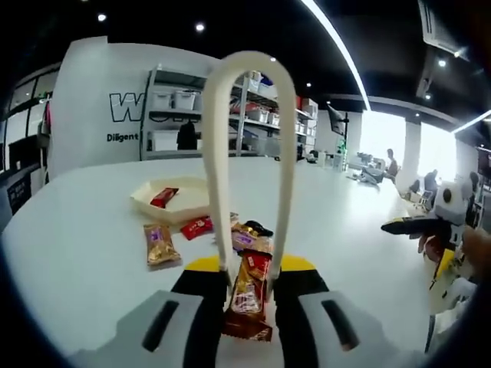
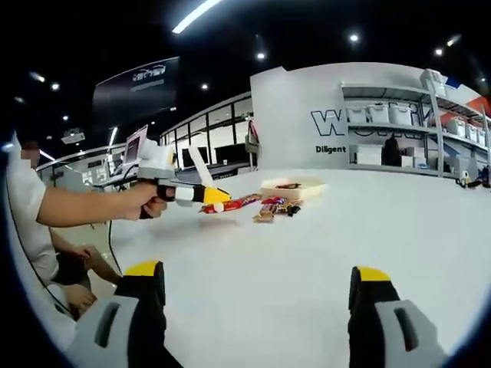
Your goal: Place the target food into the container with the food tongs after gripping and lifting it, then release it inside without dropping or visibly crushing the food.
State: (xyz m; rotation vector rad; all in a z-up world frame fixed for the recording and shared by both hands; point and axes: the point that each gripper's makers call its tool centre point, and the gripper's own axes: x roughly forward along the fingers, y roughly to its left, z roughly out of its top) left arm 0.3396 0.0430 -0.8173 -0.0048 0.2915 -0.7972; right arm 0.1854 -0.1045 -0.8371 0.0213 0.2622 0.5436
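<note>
Snack packet [image 1: 249, 295] red-brown, pinched in food tongs [image 1: 249, 153], lifted off white table [image 1: 92, 253]. Left gripper [image 1: 249, 287] clamped on tongs. Tray [image 1: 173, 201] beyond, one red packet [image 1: 163, 197] inside; loose packets [image 1: 161, 244] between. Right gripper [image 2: 257, 287] jaws spread wide, nothing held, above table.

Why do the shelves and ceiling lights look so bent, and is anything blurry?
Left gripper view: the fisheye lens bows the ceiling light strip and the table; the snack packet in the tongs looks soft. Right gripper view: shelves lean, the left gripper is blurred, and the tabletop shows glare.
</note>
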